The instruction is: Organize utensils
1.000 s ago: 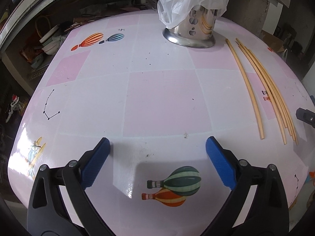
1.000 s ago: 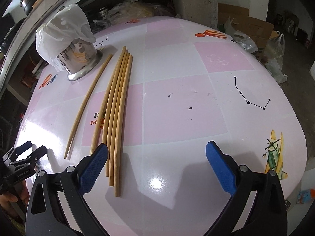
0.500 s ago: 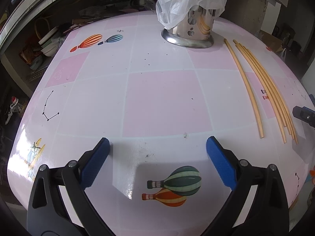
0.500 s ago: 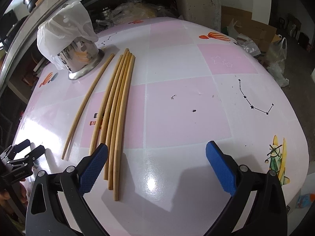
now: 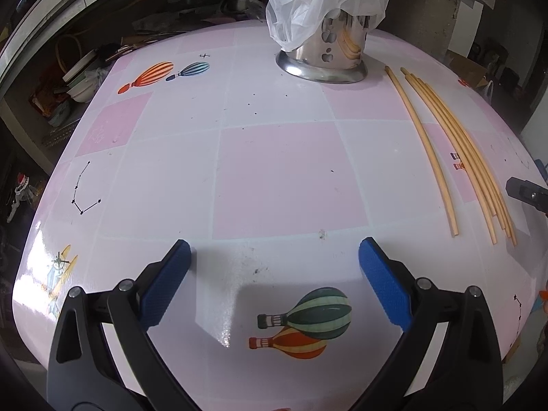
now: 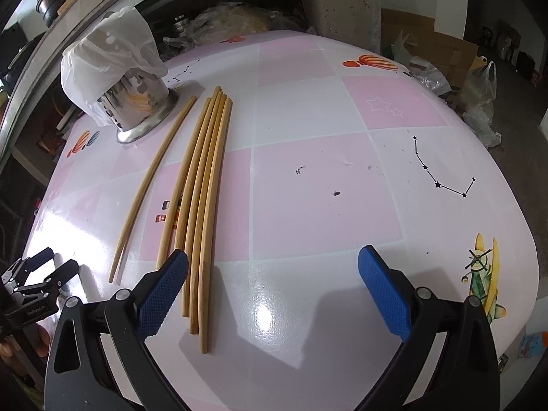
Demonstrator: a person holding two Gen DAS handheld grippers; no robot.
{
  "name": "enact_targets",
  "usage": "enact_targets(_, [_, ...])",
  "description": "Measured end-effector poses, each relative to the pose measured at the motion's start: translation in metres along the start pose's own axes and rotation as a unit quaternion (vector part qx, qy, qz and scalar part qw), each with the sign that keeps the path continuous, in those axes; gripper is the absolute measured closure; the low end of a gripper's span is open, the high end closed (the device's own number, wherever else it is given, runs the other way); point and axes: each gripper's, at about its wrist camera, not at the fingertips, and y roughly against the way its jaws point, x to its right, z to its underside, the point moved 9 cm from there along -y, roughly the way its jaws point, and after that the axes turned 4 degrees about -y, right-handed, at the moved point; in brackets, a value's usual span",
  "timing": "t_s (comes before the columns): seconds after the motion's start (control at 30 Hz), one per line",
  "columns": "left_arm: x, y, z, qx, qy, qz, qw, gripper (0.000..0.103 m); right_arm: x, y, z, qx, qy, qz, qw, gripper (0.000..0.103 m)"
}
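Several chopsticks [image 6: 202, 185] are lying flat on the tabletop [image 6: 325, 157]: a tight bundle, sticks touching along their length, plus a looser pair [image 6: 154, 178] just to its left, nearer the holder. We can't separate the count cleanly where they overlap. Far tips are ending beside the steel utensil holder [image 6: 137, 109], which is standing upright at the back with a white plastic bag [image 6: 109, 54] draped over its top.

Right tool [image 6: 272, 284] is hovering released, jaws spread wide, left pad right over the near ends of the bundle, nothing gripped. Left tool [image 5: 274, 274] is also spread and empty, over bare tabletop, well apart from the sticks [image 5: 459, 157].

Risks we're seeing:
- Sticks are thin, round and packed together, so closing on one is likely to pinch two or roll the neighbours out of line.
- Tabletop is glossy; sticks may skid away from a pad instead of lifting.
- Grabbing at the near end is leaving a long lever, so the far tip may droop or swing into the holder.
- Bag is covering the holder mouth; we can't tell if the opening is reachable. Insertion may snag the bag or tip the holder.
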Motion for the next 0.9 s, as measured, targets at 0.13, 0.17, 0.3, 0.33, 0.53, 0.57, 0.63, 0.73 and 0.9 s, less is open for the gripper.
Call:
enact_targets(0.13, [0.0006, -0.0004, -0.0007, 0.000, -0.001, 0.000, 1.0000, 0.008, 0.0014, 0.0017, -0.0008, 0.008, -0.015, -0.011, 1.000, 0.006])
enact_targets(0.17, [0.0008, -0.0002, -0.0006, 0.000, -0.001, 0.000, 1.0000, 0.008, 0.0021, 0.0025, -0.0012, 0.012, -0.020, -0.016, 1.000, 0.006])
enact_targets(0.3, [0.0010, 0.0002, -0.0007, 0.001, -0.002, 0.000, 1.0000, 0.008, 0.0038, 0.0036, -0.0024, 0.016, -0.032, -0.030, 0.999, 0.006])
enact_targets(0.33, [0.0008, -0.0002, -0.0007, 0.000, -0.002, 0.000, 1.0000, 0.008, 0.0033, 0.0034, -0.0027, 0.014, -0.029, -0.031, 0.999, 0.006])
enact_targets(0.53, [0.0009, -0.0003, -0.0009, 0.001, -0.002, -0.001, 1.0000, 0.008, 0.0013, 0.0015, -0.0032, 0.012, -0.015, -0.027, 0.999, 0.006])
enact_targets(0.57, [0.0010, -0.0003, -0.0009, 0.001, -0.002, 0.000, 1.0000, 0.008, 0.0013, 0.0012, -0.0036, 0.012, -0.016, -0.027, 0.999, 0.006])
enact_targets(0.63, [0.0010, -0.0002, -0.0008, 0.001, -0.002, -0.001, 1.0000, 0.008, 0.0019, 0.0010, -0.0036, 0.011, -0.016, -0.028, 0.999, 0.006])
enact_targets(0.73, [0.0010, -0.0002, -0.0009, 0.001, -0.002, -0.001, 1.0000, 0.008, 0.0026, 0.0017, -0.0038, 0.013, -0.023, -0.032, 0.999, 0.006])
enact_targets(0.9, [0.0009, -0.0001, -0.0008, 0.000, -0.002, -0.001, 1.0000, 0.008, 0.0033, 0.0017, -0.0048, 0.016, -0.033, -0.038, 0.999, 0.006])
